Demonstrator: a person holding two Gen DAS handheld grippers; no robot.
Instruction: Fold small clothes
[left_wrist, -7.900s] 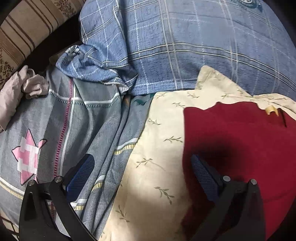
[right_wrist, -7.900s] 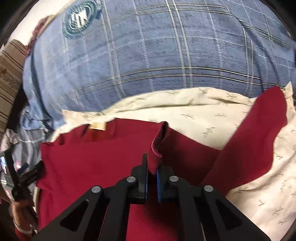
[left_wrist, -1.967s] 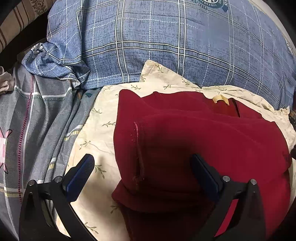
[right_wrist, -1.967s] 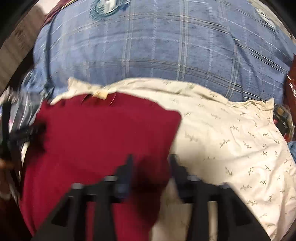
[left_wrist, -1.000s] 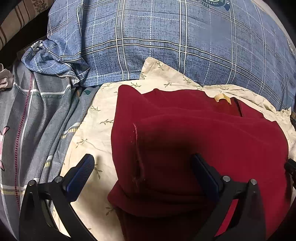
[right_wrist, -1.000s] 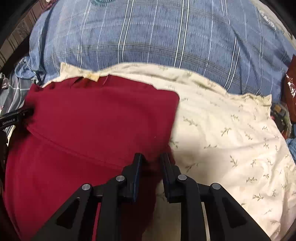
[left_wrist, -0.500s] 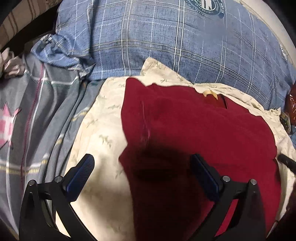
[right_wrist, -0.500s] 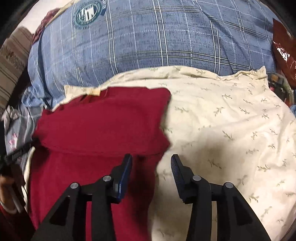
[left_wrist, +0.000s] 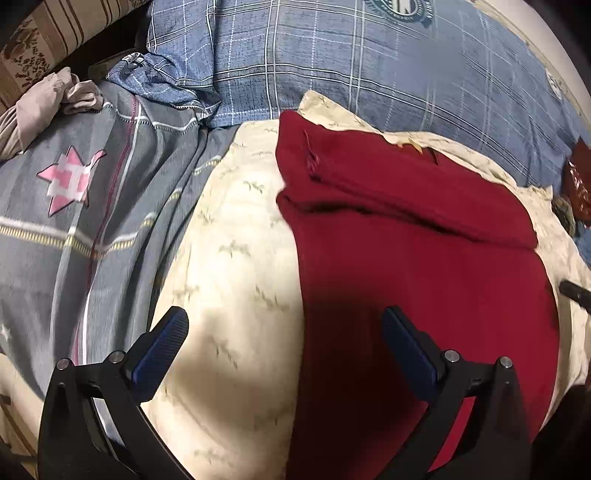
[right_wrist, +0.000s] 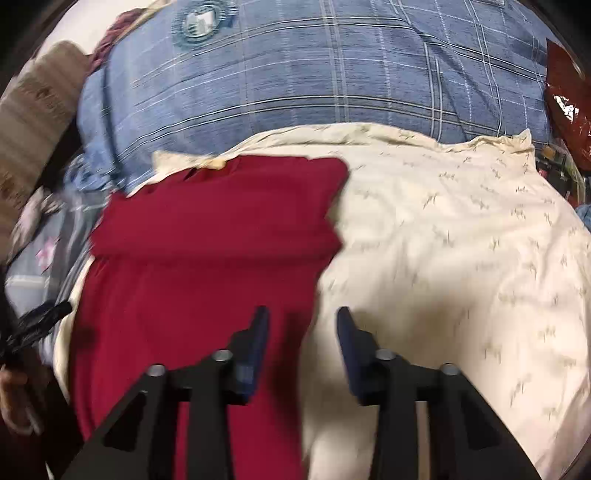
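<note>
The lower end of the red garment (left_wrist: 424, 266) runs off the bottom edge in both wrist views, and the left gripper (left_wrist: 284, 343) casts a dark shadow over its near part, so no hem can be made out there. The right wrist view is motion-blurred: the round emblem (right_wrist: 199, 18) on the blue plaid pillow (right_wrist: 314, 74) cannot be read, and the leaf print of the cream sheet (right_wrist: 461, 240) smears. A dark red crinkled packet (right_wrist: 565, 96) is cut off by the right rim, its kind unclear.
</note>
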